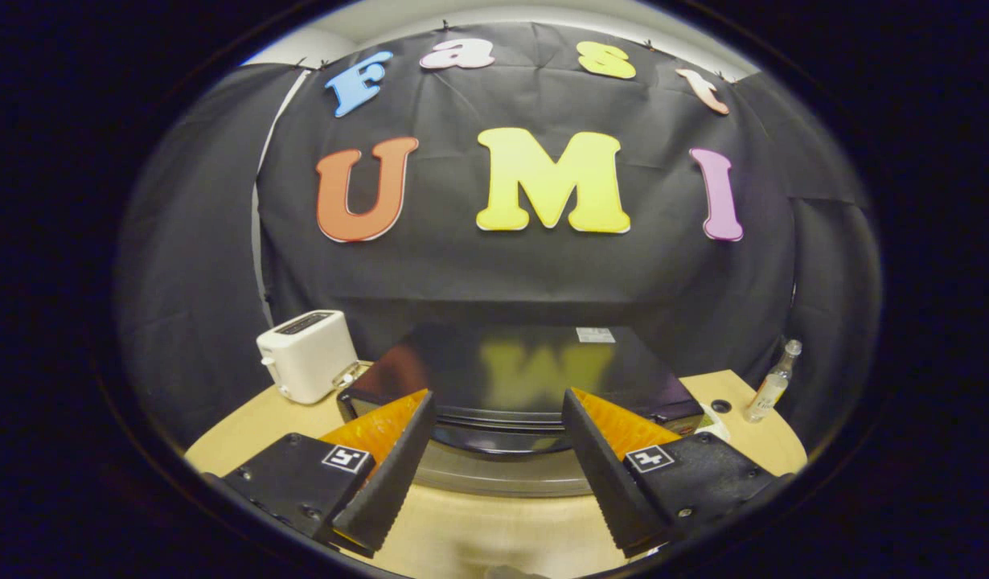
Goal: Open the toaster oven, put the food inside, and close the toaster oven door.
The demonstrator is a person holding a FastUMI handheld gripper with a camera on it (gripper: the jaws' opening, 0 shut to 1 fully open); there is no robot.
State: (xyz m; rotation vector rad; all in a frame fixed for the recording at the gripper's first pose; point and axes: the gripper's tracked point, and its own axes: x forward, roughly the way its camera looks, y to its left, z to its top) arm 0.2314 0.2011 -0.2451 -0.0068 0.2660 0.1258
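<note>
Toaster oven (pixel 510 374): a black box with a glossy top, standing on the table just ahead of the fingers; its front edge and handle lie between the two fingertips, a little beyond them.
Door: seen only from above at the front edge; whether it is fully shut cannot be told.
Gripper (pixel 498 400): fingers spread wide apart, holding nothing, poised above the oven's front with neither finger touching it.
Table (pixel 478 531): pale wood with a rounded edge, bare below the fingers.
Toaster (pixel 307 355): white, two-slot, standing just left of the oven, near its back corner.
Bottle (pixel 772 384): small, clear, upright on the table right of the oven, apart from it.
</note>
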